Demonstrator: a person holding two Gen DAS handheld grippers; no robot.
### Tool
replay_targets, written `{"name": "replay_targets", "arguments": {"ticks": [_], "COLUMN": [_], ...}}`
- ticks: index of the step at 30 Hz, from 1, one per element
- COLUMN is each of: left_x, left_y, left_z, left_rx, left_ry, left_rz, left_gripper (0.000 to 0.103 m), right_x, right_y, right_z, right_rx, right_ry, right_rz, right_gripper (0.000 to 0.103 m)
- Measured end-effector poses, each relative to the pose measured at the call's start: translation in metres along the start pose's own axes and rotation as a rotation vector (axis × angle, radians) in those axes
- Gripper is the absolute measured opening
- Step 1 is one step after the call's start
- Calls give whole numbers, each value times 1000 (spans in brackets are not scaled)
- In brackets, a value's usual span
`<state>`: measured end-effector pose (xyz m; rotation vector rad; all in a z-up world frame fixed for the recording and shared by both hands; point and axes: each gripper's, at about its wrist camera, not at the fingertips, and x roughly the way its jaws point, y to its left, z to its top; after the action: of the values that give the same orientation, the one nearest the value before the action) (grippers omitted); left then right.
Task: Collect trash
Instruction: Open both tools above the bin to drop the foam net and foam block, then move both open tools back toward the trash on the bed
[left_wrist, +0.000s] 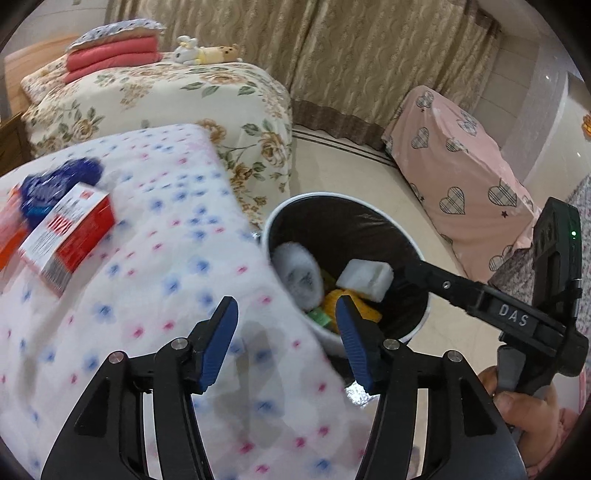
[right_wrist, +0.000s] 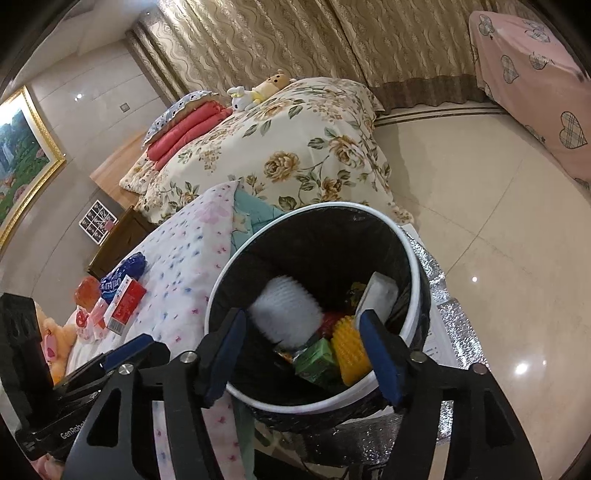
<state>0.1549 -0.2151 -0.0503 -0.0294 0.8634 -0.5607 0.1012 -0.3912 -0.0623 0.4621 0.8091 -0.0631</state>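
With both hand-held grippers open and empty over the trash bin (right_wrist: 413, 258), left (left_wrist: 288, 343) and right (right_wrist: 303, 354), we risk missing the red box (left_wrist: 70, 236) and blue wrapper (left_wrist: 55, 188) left on the quilt (left_wrist: 177, 258), or tipping the bin.

1. Bin (right_wrist: 317, 404) is set on the floor, just beside the quilt-covered surface (left_wrist: 166, 295), to its right.
2. Brush (right_wrist: 284, 310), block (right_wrist: 378, 295), carton (right_wrist: 317, 360) are piled in the bin.
3. Box (left_wrist: 68, 236) and bag (left_wrist: 55, 192) are left on the quilt, well left of the bin.
4. Bed (left_wrist: 166, 96) is placed behind.
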Motion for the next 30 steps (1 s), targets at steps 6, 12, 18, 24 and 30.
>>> {"name": "replay_targets", "arguments": {"ticks": [6,12,18,24,30], "left_x": [-16,-33,-51,-72,-89], "left_y": [22,43,74,107,133], "left_z": [-12,-26,-40,-53,-64], "left_rx": [-54,-95,-157,-222,-278], "left_ry": [-21,-33,-47,-70,-96], "left_rz": [25,52,95,144,185], "left_gripper": [57,60,61,64,69], "right_x": [1,6,11,19,25], "right_y": [19,42,68,96,120], "right_z": [-9,-19,-28,-35,-42], "right_rx": [-8,-35,-74,-101,-138], "right_ry": [-1,21,49,79,103], "right_rz": [27,57,76,106,126], "right_gripper": [82,90,94,100,101]}}
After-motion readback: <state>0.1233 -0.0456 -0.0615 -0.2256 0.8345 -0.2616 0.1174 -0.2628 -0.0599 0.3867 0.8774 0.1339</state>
